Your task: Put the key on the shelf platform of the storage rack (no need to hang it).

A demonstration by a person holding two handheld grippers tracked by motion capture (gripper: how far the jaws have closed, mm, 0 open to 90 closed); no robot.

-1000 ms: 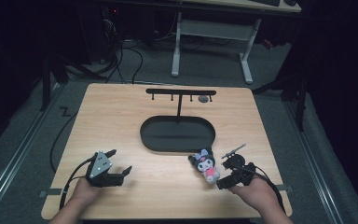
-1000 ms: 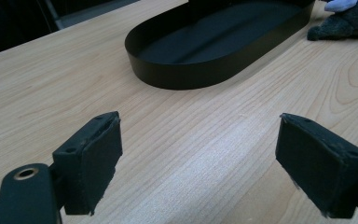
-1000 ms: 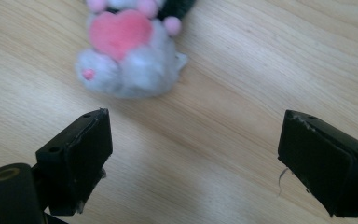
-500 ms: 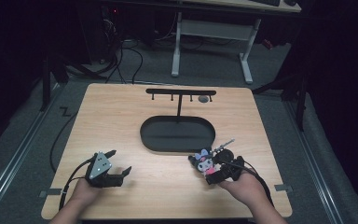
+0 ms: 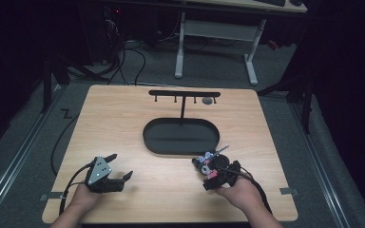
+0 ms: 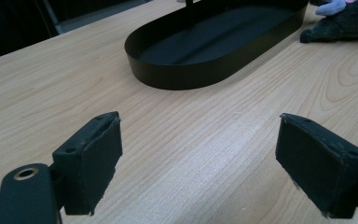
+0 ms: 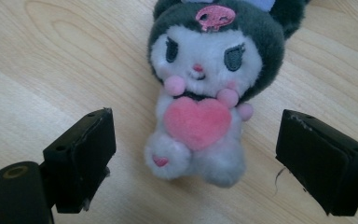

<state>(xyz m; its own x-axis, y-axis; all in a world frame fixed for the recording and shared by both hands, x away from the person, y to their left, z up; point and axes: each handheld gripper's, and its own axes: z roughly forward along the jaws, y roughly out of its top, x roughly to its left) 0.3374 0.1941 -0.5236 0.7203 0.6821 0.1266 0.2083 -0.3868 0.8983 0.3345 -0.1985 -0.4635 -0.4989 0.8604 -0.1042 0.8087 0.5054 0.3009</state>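
Your right gripper (image 7: 193, 163) is hovering with jaws spread wide, gripping nothing, one on each side of the plush toy (image 7: 209, 88) lying on the table (image 5: 123, 123), just near of the black oval tray (image 5: 180, 137). Your left gripper (image 5: 119, 168) is sitting wide open and empty at near left.

Tray (image 5: 180, 137) at centre of table (image 5: 123, 114); plush toy (image 5: 208, 164) just before its right end; rack (image 5: 184, 95) behind.

Dark room, grey carpet (image 5: 24, 142), white-legged desk (image 5: 216, 33) behind
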